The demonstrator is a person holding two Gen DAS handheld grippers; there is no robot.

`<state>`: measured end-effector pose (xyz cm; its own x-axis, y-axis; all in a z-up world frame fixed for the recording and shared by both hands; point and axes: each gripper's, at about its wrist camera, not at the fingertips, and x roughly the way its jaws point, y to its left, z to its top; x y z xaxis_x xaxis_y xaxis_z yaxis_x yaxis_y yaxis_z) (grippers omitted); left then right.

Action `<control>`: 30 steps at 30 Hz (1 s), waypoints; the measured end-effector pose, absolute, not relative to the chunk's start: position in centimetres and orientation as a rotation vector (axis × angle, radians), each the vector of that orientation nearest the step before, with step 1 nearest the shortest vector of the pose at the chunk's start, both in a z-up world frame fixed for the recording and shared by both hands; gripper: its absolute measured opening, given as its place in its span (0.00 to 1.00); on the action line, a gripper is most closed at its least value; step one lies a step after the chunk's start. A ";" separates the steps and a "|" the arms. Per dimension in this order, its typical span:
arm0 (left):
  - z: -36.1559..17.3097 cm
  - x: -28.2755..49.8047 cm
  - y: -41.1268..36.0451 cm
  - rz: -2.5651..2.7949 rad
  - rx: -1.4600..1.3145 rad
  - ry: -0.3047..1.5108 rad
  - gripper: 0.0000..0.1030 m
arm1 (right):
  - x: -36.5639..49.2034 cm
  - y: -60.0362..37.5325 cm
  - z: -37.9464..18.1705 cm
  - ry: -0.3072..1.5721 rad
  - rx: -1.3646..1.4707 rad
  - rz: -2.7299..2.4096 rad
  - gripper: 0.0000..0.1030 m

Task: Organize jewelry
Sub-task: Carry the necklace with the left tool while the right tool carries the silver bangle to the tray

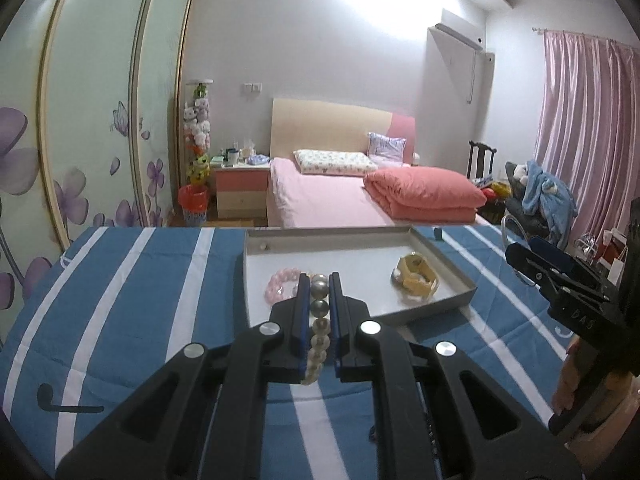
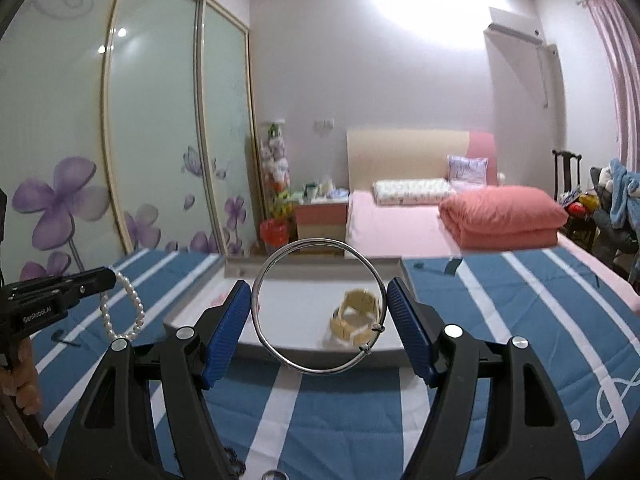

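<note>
white pearl bracelet [image 1: 318, 334], silver bangle [image 2: 320, 307], grey tray [image 1: 432, 251] — blue-white striped cloth [image 1: 120, 300]

the tray's [image 1: 452, 268] middle floor lies bare between the pink bracelet [image 1: 282, 284] and yellow watch [image 1: 416, 278].

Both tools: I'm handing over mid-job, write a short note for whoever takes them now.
Left tool: shut on the white pearl bead bracelet, held above the blue-and-white striped cloth.
Right tool: clamped across the thin silver wire bangle, also held up.
Grey shallow tray: holds the pink bead bracelet and yellow chunky watch.
Left: place the pearl bracelet and bangle.
</note>
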<state>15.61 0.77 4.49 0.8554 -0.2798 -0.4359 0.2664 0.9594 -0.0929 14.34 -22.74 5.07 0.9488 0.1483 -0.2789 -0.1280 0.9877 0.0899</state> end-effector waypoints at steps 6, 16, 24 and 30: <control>5.7 15.1 -0.1 -0.289 -0.043 0.411 0.10 | 14.1 -22.9 5.6 0.216 0.084 0.113 0.68; 7.0 15.3 -1.8 -0.285 -0.061 0.357 0.10 | 14.7 -22.9 5.7 0.161 0.076 0.077 0.68; 7.5 16.0 -2.6 -0.286 -0.072 0.345 0.10 | 15.0 -23.3 5.8 0.133 0.089 0.057 0.68; 7.4 16.3 -3.1 -0.276 -0.079 0.341 0.10 | 15.2 -23.4 5.7 0.118 0.093 0.043 0.68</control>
<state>16.28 -3.06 7.37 0.9054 -0.2798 -0.3192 0.2533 0.9596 -0.1226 15.21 -23.41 5.74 0.9922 0.0480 -0.1155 -0.0371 0.9948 0.0950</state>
